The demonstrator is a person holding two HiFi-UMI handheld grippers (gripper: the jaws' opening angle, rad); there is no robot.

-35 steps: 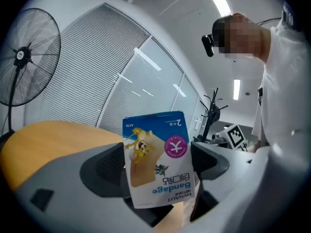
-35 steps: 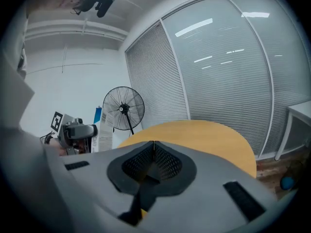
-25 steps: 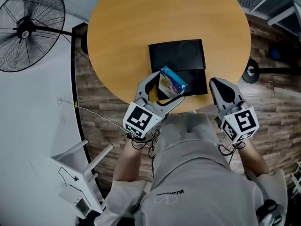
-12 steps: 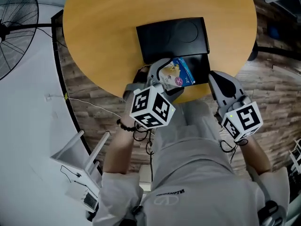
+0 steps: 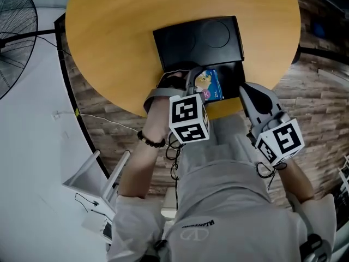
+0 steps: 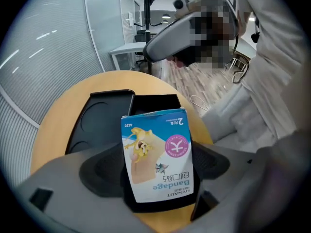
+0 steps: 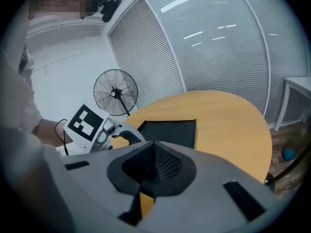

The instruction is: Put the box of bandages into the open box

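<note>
The box of bandages (image 5: 209, 85) is blue and tan with a pink circle. My left gripper (image 5: 197, 89) is shut on it and holds it over the near half of the open black box (image 5: 231, 76). In the left gripper view the bandage box (image 6: 158, 161) stands between the jaws, its print upside down, with the black box's hollow (image 6: 155, 103) just beyond it. The flat black lid (image 5: 197, 41) lies hinged open on the far side. My right gripper (image 5: 248, 92) hovers at the table's near edge, right of the black box, jaws together and holding nothing.
The round wooden table (image 5: 120, 31) carries only the black box. A standing fan (image 5: 13, 26) is at the far left on the white floor, and white furniture (image 5: 92, 184) stands at the lower left. In the right gripper view, the left gripper's marker cube (image 7: 87, 123) sits close by.
My left gripper has carried the bandage box forward and to the right, from the table's near edge to over the black box's open half. The right gripper has stayed put.
</note>
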